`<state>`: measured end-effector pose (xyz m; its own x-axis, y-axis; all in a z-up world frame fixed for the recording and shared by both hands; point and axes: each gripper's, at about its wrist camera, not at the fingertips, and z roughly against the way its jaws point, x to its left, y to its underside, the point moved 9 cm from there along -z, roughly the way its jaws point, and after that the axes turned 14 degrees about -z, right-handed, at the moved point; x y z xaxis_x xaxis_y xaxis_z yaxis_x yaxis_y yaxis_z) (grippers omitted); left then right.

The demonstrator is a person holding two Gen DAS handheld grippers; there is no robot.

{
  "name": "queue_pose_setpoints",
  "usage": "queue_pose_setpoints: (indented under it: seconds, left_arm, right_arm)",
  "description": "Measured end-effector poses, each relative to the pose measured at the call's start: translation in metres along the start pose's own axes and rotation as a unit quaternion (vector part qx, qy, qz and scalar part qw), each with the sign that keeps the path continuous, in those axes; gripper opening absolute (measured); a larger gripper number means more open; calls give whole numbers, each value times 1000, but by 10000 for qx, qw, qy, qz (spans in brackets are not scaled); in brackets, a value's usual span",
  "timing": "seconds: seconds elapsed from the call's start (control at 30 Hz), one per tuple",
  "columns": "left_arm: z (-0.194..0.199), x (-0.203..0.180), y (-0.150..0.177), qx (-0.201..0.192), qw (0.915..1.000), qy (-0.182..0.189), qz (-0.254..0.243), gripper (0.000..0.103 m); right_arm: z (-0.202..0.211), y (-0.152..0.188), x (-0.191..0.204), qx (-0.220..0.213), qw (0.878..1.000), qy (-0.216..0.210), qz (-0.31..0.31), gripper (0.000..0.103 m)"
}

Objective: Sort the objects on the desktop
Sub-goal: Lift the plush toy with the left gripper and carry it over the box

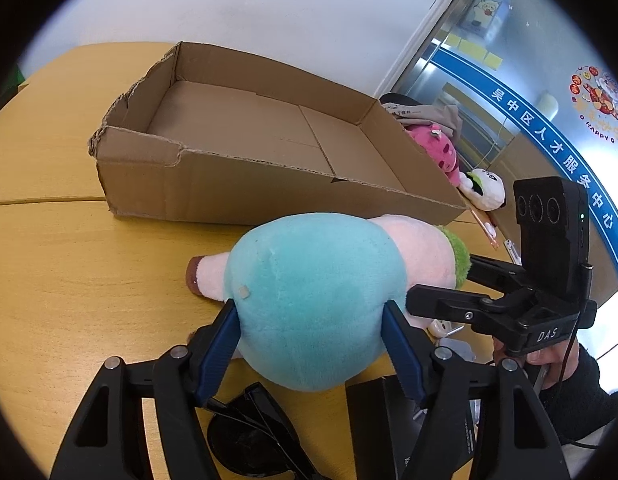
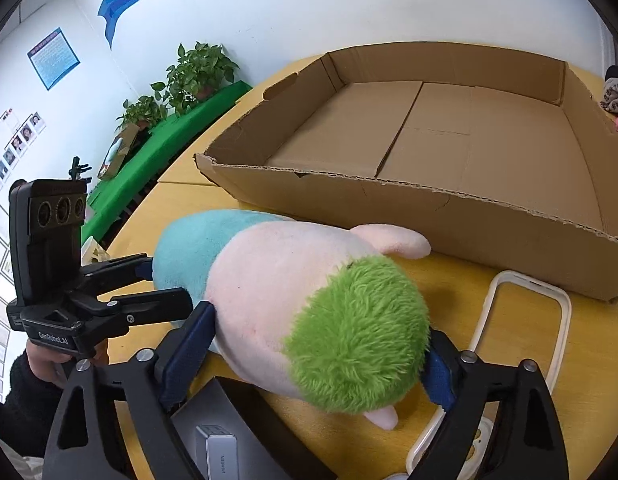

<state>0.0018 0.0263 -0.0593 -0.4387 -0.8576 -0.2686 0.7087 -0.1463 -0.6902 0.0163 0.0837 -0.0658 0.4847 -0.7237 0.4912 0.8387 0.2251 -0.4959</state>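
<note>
The left gripper (image 1: 311, 344) sits nearest the lens, its blue pads pressed into both sides of the turquoise end of the plush toy (image 1: 309, 304). The right gripper (image 2: 321, 354) clamps the toy's (image 2: 293, 304) green-haired end in the same manner, jaws spread wide around the stuffing. The toy lies on its side on the table (image 1: 69, 264), between the two grippers.

At 12 o'clock from the toy stands the cardboard box (image 1: 245, 128), open-topped, one wall torn, nothing inside. In the right wrist view a clear phone case (image 2: 525, 320) lies flat at 3 o'clock from the toy, just short of the box wall. Sunglasses (image 1: 249, 432) rest at 6 o'clock beneath the left gripper. A grey charger (image 2: 219, 452) sits at 7 o'clock under the right gripper.
</note>
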Motion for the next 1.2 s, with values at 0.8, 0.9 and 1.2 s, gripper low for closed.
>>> queue_pose_setpoints:
  seconds: [0.8,0.9,1.2]
  left_arm:
    - [68,-38,-107,-925,9912,-204,-927,65]
    - [73,-41,-119,-1036,9895,-215,-986,65]
    - [74,-42,-127,-1096,9888,-249,-985,65]
  right_arm:
    - [109,-69,52,-1416,9871,87,743,80]
    - [120,-81,56,-1526,9851,85,787,80]
    - [126,-88,59,-1594,9840,1,795,80]
